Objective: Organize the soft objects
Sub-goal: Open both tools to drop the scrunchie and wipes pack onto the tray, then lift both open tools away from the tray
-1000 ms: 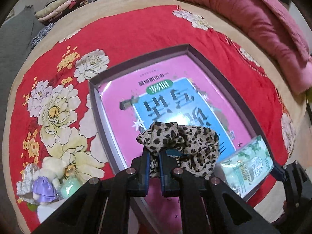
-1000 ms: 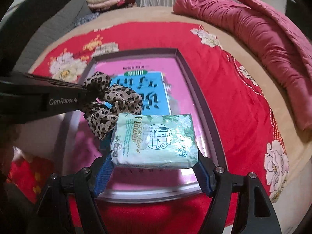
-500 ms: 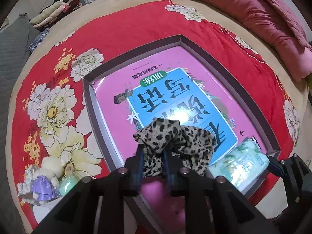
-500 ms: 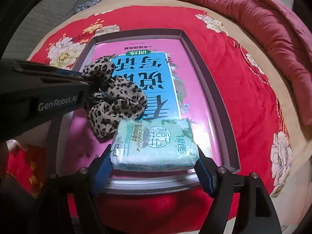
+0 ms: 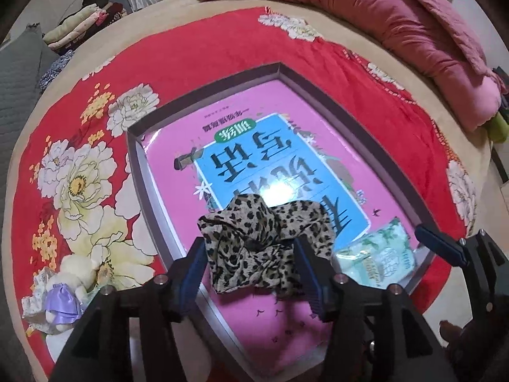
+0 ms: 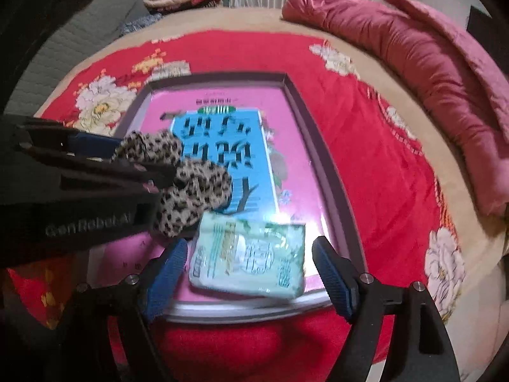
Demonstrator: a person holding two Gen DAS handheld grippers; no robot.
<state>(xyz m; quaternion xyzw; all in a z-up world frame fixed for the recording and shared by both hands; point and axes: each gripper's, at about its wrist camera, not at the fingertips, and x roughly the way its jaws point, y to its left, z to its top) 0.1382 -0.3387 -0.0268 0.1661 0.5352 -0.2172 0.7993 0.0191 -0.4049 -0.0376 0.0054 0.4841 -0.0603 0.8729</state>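
Observation:
A leopard-print scrunchie [image 5: 267, 242] lies on the pink book inside the dark-rimmed tray [image 5: 133, 165]. My left gripper [image 5: 251, 270] straddles it, jaws opening, and the pads no longer squeeze the fabric. Seen from the right wrist, the scrunchie [image 6: 191, 184] sits by the left gripper's fingers [image 6: 95, 165]. A pale green tissue pack [image 6: 251, 254] rests at the near end of the tray [image 6: 318, 146]. My right gripper [image 6: 249, 270] stands around it, jaws opening, with a gap on each side. The same pack [image 5: 378, 254] shows at the right of the left wrist view.
The tray sits on a red floral blanket [image 5: 197, 57] over a bed. A small plush toy in a purple dress [image 5: 63, 289] lies left of the tray. A rolled pink quilt [image 5: 397, 22] runs along the far right. Folded clothes [image 5: 82, 22] are stacked beyond the bed.
The left jaws went from shut on the scrunchie to spread apart, and the scrunchie now lies loose in the tray. The right jaws widened a little off the tissue pack.

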